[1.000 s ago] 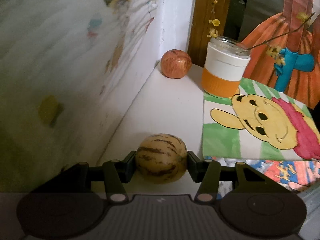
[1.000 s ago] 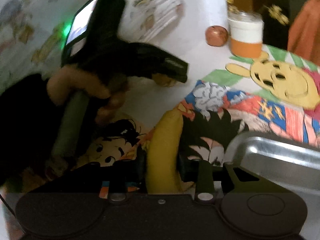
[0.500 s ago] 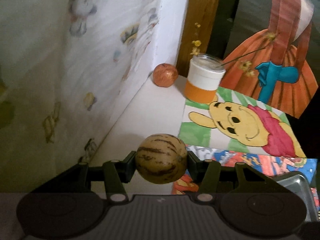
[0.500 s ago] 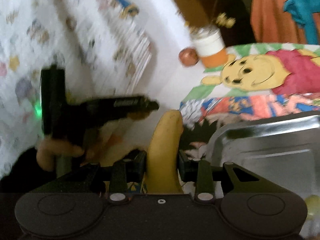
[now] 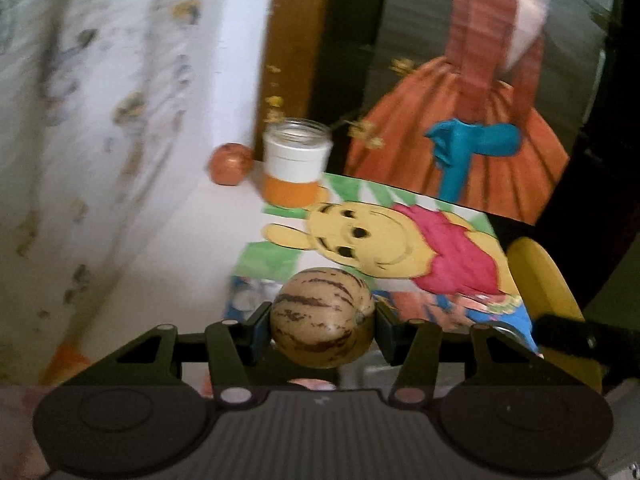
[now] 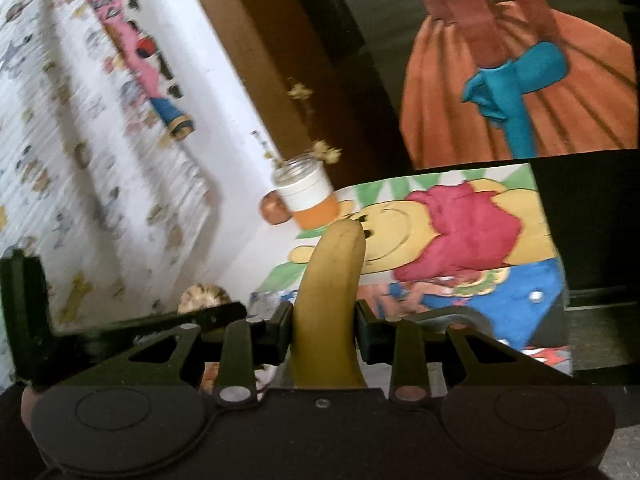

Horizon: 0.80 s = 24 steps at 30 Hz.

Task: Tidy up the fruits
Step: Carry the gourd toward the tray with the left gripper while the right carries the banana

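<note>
Your left gripper (image 5: pixel 323 320) clamps the melon (image 5: pixel 323 317); your right gripper (image 6: pixel 324 334) pinches the banana (image 6: pixel 328 308). Squeeze harder and the banana could bruise; jolt, and the round melon might roll free

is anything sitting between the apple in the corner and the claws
From the right claw, holding the banana, the jar partly covers the apple. From the left claw, holding the striped melon, the apple shows unblocked.

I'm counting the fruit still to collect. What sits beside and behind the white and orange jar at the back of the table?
A reddish apple sits by the jar, beside the wall. Yellow flower sprigs poke from the jar. Whatever lies directly behind the jar is covered.
</note>
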{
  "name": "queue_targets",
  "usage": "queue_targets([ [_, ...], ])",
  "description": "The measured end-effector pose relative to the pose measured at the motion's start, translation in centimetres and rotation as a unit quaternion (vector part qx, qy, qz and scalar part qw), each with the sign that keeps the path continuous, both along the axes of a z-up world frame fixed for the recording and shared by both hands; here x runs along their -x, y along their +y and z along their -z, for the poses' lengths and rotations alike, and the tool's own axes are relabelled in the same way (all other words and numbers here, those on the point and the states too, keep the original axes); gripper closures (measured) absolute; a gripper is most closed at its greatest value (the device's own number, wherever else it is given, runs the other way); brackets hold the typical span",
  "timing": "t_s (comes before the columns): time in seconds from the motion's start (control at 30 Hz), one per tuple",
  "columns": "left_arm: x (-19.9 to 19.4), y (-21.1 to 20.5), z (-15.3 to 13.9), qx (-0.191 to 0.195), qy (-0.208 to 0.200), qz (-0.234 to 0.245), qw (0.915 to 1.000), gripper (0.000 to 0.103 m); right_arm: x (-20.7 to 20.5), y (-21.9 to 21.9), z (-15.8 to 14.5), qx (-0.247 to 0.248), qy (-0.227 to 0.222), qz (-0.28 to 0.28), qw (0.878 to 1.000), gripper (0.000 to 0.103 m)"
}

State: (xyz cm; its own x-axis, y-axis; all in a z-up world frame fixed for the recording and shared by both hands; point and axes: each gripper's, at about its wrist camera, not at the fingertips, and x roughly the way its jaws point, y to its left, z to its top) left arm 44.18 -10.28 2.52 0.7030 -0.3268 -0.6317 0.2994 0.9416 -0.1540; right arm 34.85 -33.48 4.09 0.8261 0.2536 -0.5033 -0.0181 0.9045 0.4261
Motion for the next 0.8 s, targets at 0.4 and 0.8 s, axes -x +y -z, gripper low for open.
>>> queue_targets([
  [0.4, 2.0, -3.7, 2.8, -0.006, 0.023, 0.075, 0.9969, 0.046, 0.0, -2.6, 3.0, -0.019, 0.027, 0.033, 0.999, 0.068],
  [0.8, 2.3, -4.4, 4.4, -0.029, 0.016, 0.112, 0.9931, 0.046, -0.8, -2.5, 4.6, -0.015, 0.043, 0.025, 0.999, 0.068],
])
